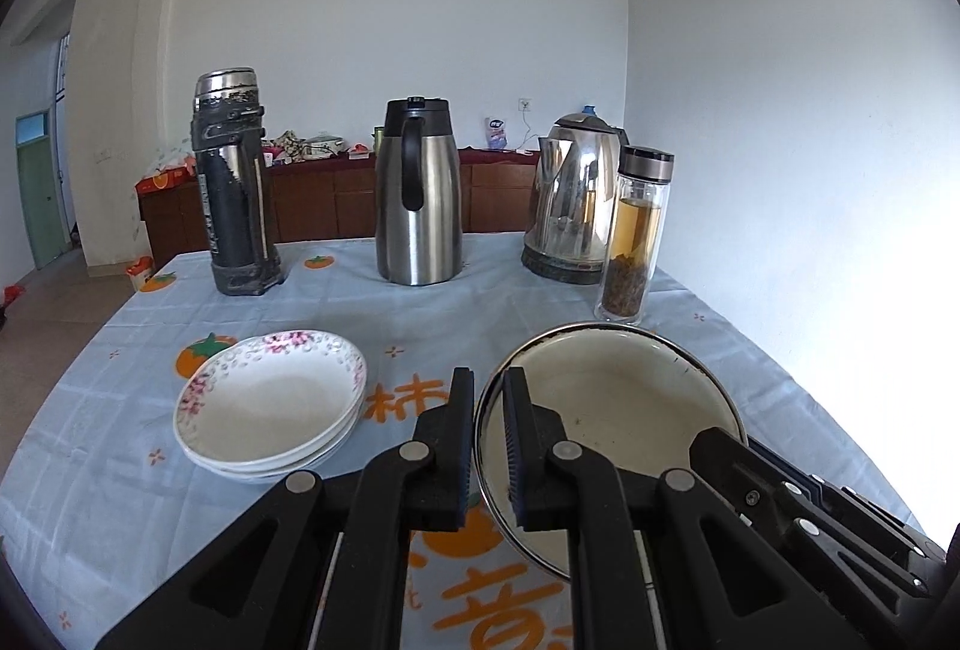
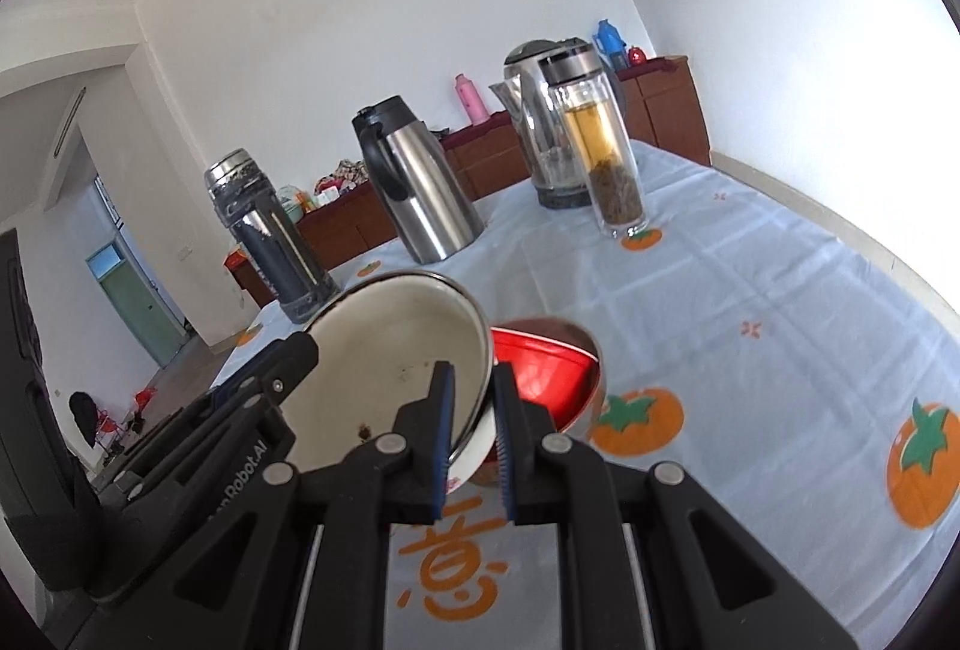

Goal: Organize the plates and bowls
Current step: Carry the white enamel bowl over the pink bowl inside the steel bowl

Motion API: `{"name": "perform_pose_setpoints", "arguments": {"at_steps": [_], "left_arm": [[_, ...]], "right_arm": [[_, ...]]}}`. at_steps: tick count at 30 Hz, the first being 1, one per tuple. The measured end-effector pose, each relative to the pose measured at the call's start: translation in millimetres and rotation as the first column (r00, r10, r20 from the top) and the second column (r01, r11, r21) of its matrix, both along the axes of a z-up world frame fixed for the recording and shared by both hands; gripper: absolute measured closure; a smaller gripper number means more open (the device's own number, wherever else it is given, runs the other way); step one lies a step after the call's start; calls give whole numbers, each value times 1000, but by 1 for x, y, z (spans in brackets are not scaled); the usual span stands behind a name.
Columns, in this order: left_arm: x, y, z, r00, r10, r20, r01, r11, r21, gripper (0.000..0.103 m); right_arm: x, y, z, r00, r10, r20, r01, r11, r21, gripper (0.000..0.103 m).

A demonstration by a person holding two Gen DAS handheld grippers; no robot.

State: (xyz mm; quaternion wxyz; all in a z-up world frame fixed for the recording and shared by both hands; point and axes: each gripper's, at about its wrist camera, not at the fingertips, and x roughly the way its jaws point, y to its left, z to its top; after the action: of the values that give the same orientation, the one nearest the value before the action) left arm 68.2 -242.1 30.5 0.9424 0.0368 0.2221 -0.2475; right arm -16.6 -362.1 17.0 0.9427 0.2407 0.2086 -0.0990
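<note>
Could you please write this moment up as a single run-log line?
left hand-held gripper: shut on cream bowl rim | right hand-held gripper: shut on opposite rim | bowl: off table, above red bowl | plate stack: untouched

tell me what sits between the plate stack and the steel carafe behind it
Nothing: in the left wrist view only bare tablecloth lies between the stacked plates and the steel carafe.
</note>
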Motion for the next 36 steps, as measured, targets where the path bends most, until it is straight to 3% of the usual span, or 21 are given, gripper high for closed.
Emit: {"name": "perform_pose_setpoints", "arguments": {"at_steps": [18, 28, 36], "left_arm": [[-15, 16, 0, 999, 28, 16, -28, 1000, 8, 92], [-12, 10, 32, 997, 14, 71, -12, 999, -30, 91], [18, -20, 15, 1000, -7, -8, 6, 1000, -29, 91]], "right_arm": [[-12, 12, -5, 1000, 22, 13, -23, 999, 48, 90], [-10, 8, 28, 998, 12, 67, -13, 1000, 8, 90], [10, -20, 15, 999, -32, 34, 32, 999, 21, 90]]}}
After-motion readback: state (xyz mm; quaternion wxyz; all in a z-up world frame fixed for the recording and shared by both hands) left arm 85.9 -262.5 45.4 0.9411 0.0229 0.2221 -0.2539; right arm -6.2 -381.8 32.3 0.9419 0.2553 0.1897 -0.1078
